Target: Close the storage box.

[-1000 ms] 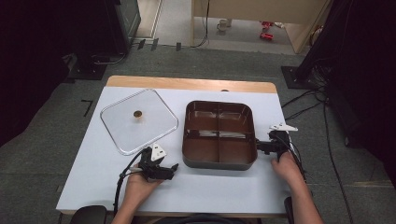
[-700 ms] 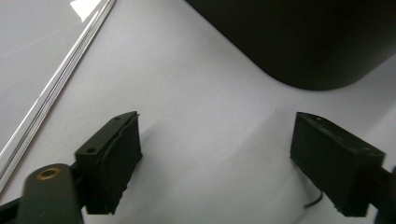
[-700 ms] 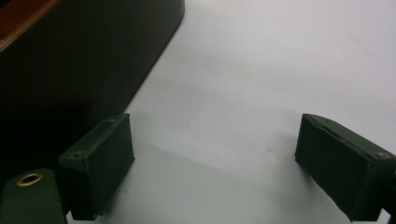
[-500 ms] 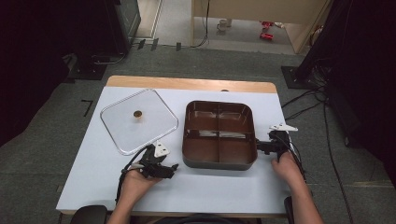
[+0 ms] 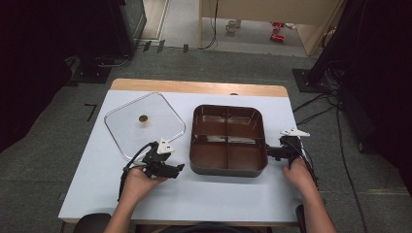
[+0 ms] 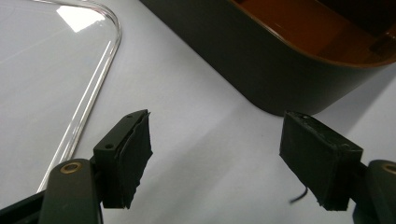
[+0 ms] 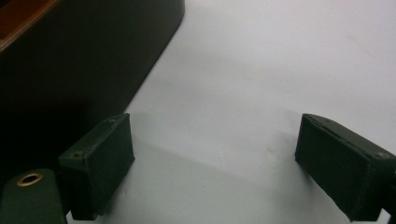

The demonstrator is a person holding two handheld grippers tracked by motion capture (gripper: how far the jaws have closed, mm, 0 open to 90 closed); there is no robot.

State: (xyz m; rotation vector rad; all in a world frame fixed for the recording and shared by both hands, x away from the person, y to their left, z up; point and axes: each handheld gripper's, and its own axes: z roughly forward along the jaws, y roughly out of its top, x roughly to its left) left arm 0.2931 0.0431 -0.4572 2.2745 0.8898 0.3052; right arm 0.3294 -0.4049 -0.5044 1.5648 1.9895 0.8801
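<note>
High view: the divided brown tray stands uncovered on the tabletop, its clear lid flat just left of it, while the left tool, jaws just narrowed yet empty, and the right tool, wide and empty, flank the tray; covering remains.

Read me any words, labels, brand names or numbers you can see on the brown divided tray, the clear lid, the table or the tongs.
None can be read: no lettering shows on the brown divided tray, the clear lid, the table, the left tongs or the right tongs.
The red items on the far floor are too small and blurred to tell.
</note>
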